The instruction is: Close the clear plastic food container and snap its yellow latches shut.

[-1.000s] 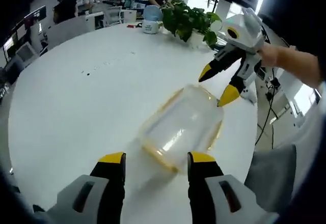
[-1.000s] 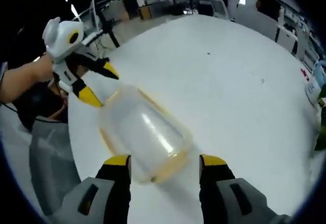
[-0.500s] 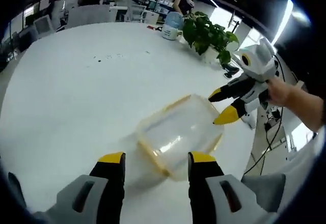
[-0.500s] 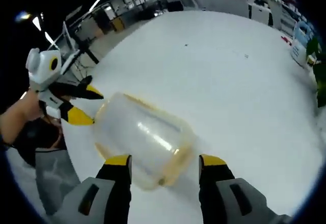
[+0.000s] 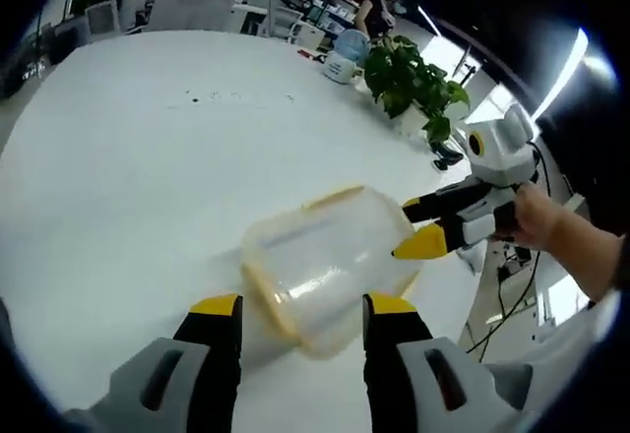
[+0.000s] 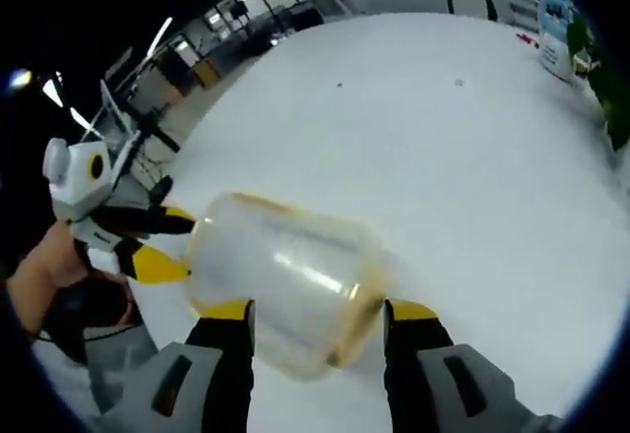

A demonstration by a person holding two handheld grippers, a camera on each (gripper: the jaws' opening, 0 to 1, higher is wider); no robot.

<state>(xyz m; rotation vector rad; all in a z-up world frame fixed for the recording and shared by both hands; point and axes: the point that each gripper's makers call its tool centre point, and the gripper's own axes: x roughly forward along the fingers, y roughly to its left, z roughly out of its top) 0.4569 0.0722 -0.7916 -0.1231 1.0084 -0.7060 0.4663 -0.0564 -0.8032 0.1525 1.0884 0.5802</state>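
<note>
Left gripper: the left gripper (image 5: 300, 307), grey with yellow-tipped black jaws, has its jaws spread on either side of the near end of the clear plastic food container with yellow rim and latches (image 5: 325, 261). Whether the tips touch it cannot be told. In the right gripper view it comes in from the left (image 6: 162, 244), jaws parted at the container's far end.

Container: it sits on the round white table (image 5: 128, 157), near the edge facing the person, between the two grippers. In the right gripper view the container (image 6: 285, 280) looks closed over, though blur hides whether any latch is snapped.

Right gripper: the right gripper (image 6: 317, 313) is likewise spread, one jaw at each side of the container's end. In the left gripper view it reaches in from the right (image 5: 425, 226), held by the person's hand (image 5: 541, 228), its lower yellow tip at the container's wall.

Handling: likely light and empty, thin-walled and smooth, so it should slide on the table and flex if squeezed. Best steadied at one end while the other gripper presses a yellow latch against the rim.

Background: a leafy green potted plant (image 5: 409, 84) stands at the table's far edge.
</note>
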